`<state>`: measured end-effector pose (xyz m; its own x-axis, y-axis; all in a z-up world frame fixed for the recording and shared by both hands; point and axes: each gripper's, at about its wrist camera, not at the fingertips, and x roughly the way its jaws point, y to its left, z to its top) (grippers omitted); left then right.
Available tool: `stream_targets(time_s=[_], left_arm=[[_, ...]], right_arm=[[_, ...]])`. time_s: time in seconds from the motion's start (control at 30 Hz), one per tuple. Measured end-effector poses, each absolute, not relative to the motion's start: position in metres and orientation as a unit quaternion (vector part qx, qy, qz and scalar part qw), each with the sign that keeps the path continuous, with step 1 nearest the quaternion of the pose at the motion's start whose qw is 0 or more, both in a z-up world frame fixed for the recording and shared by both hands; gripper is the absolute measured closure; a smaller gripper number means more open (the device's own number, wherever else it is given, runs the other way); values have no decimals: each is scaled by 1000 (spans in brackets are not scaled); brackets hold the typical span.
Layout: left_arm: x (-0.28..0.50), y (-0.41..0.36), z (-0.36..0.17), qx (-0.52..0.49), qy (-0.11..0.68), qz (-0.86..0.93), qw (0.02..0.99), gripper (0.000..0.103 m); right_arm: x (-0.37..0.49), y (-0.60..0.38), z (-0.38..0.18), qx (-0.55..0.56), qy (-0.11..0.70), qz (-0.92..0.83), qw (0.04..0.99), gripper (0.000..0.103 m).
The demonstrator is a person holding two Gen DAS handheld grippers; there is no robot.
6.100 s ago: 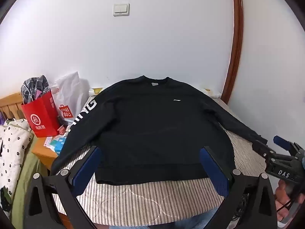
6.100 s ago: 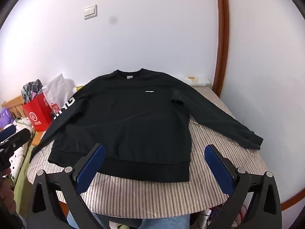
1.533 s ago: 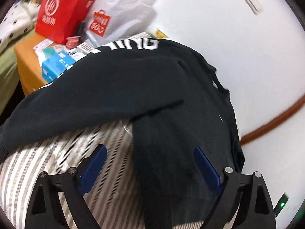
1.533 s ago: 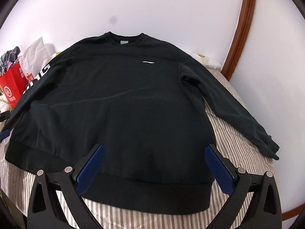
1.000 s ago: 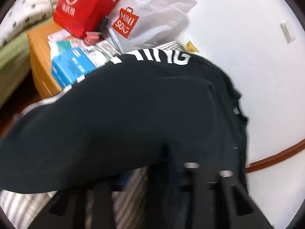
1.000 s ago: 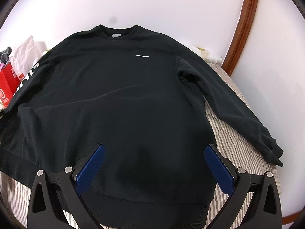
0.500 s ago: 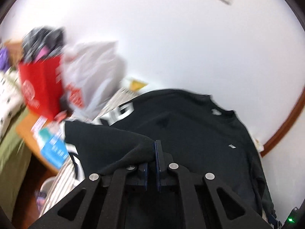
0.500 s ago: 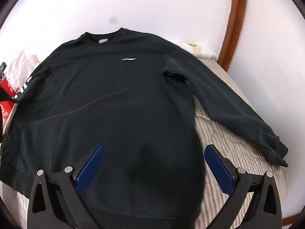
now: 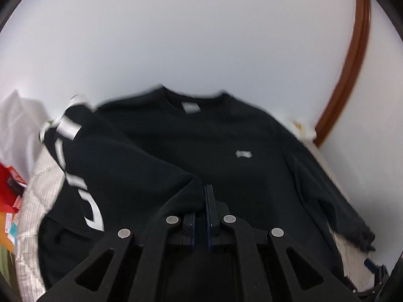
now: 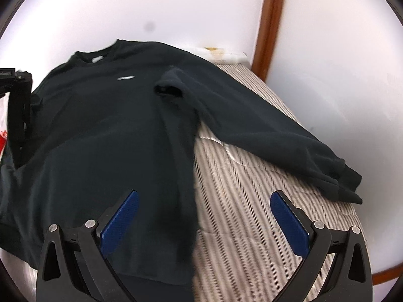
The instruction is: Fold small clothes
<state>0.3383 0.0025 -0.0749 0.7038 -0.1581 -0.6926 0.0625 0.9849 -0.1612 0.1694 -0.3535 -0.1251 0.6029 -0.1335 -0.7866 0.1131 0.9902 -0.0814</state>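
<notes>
A black sweatshirt (image 9: 226,136) lies face up on the striped bed cover (image 10: 246,201), its collar toward the wall. My left gripper (image 9: 201,201) is shut on the cuff of the left sleeve (image 9: 113,176), the one with white letters. That sleeve is lifted and pulled across the body. In the right wrist view the left gripper (image 10: 10,78) shows at the far left with the sleeve hanging from it. My right gripper (image 10: 204,216) is open above the sweatshirt's right side edge, nothing between its blue pads (image 10: 118,221). The right sleeve (image 10: 264,125) lies flat, out to the right.
A red bag (image 9: 10,176) and a white bag (image 9: 17,120) stand left of the bed by the white wall. A brown door frame (image 10: 269,25) rises at the back right. The bed's right edge drops off just past the right cuff (image 10: 347,176).
My left gripper closed on the left sleeve's cuff, rose and carried it right over the sweatshirt's body, rolling as it went. My right gripper slid right toward the sweatshirt's right side, still open.
</notes>
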Motion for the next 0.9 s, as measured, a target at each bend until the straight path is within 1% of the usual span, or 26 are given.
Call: stream_targets(time_s=[0.13, 0.2, 0.27, 0.3, 0.33, 0.37, 0.43, 0.6, 0.67, 0.73, 0.8, 0.9], left_arm=[[338, -18, -93, -38, 407, -65, 910, 95], [333, -21, -98, -43, 421, -79, 903, 90], [328, -25, -100, -43, 434, -85, 896, 73], [324, -26, -100, -41, 435, -86, 895, 69], [317, -26, -98, -39, 432, -87, 897, 61], [308, -23, -96, -41, 426, -90, 899, 49], [292, -13, -90, -48, 416, -86, 904, 39], [242, 31, -84, -63, 407, -59, 909, 38], [216, 54, -88, -52, 406, -32, 912, 35], [189, 76, -97, -30, 409, 13, 912, 35], [171, 93, -105, -26, 412, 37, 910, 35], [140, 118, -122, -32, 427, 71, 901, 35]], right_arm=[[168, -366, -135, -10, 453, -80, 888, 1], [166, -366, -138, -9, 458, -81, 885, 1], [166, -365, -139, -10, 461, -79, 884, 1], [164, -363, -139, -10, 460, -77, 884, 1], [163, -359, -137, -12, 459, -73, 886, 1], [162, -355, -135, -14, 456, -69, 887, 1], [158, -347, -131, -19, 452, -61, 890, 1], [147, -326, -126, -41, 443, -41, 894, 1], [140, -325, -128, -39, 441, -37, 896, 1], [131, -331, -134, -27, 448, -32, 893, 1], [122, -339, -138, -11, 449, -26, 893, 3], [110, -344, -144, 6, 457, -1, 890, 9]])
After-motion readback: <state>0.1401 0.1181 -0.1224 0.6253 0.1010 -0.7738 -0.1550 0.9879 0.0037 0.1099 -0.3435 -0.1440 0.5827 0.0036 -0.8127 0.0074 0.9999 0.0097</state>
